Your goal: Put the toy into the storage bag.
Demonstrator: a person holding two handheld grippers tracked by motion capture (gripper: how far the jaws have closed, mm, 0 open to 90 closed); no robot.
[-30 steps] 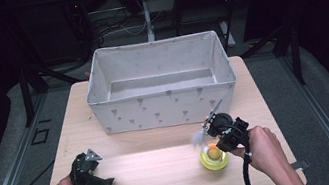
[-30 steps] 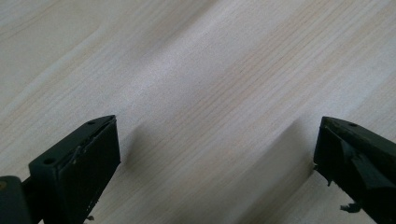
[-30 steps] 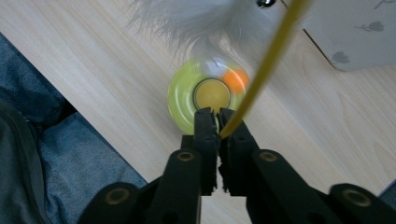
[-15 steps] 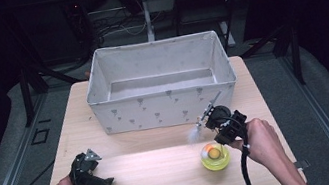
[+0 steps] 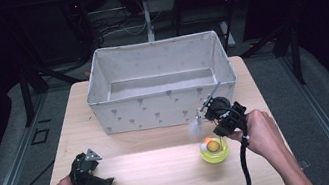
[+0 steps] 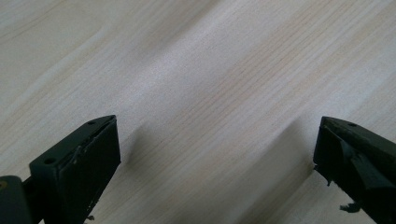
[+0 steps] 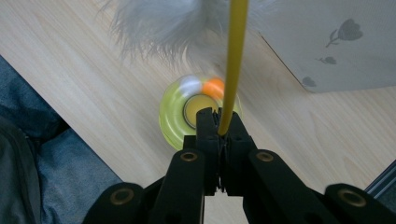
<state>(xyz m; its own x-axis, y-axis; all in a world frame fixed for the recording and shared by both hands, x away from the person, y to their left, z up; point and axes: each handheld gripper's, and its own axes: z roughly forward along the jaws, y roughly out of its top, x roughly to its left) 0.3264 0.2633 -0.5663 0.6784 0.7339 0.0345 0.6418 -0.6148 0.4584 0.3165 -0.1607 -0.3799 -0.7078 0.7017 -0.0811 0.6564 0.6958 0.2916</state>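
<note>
The right gripper (image 5: pixel 213 109) is seen in the high view at about four o'clock on the table (image 5: pixel 166 173), carried in the right hand (image 5: pixel 258 132). Its jaws are pressed together on a thin yellow stick (image 7: pixel 235 60), pinched near one end. In the right gripper view the stick runs straight away from the jaws toward twelve o'clock, and a grey feather tuft (image 7: pixel 159 23) hangs beyond it at about eleven o'clock. In the high view the tuft (image 5: pixel 193 127) dangles at the gripper's eight o'clock, above the wood and clear of it.

Just below the jaws, at six o'clock from them in the high view, a round yellow-green toy (image 5: pixel 214 149) sits on the table, with a white and an orange ball on its top. The toy appears to be apart from the stick.

Directly beyond the gripper, at twelve o'clock, stands a grey fabric box (image 5: pixel 165 107), open at the top. The stick's long axis points toward the box's near right corner, so the box is judged the likely destination, and the right hand is much the nearer one.

The left gripper (image 5: pixel 90 173) rests low at seven o'clock, well apart, its jaws spread over bare wood.
</note>
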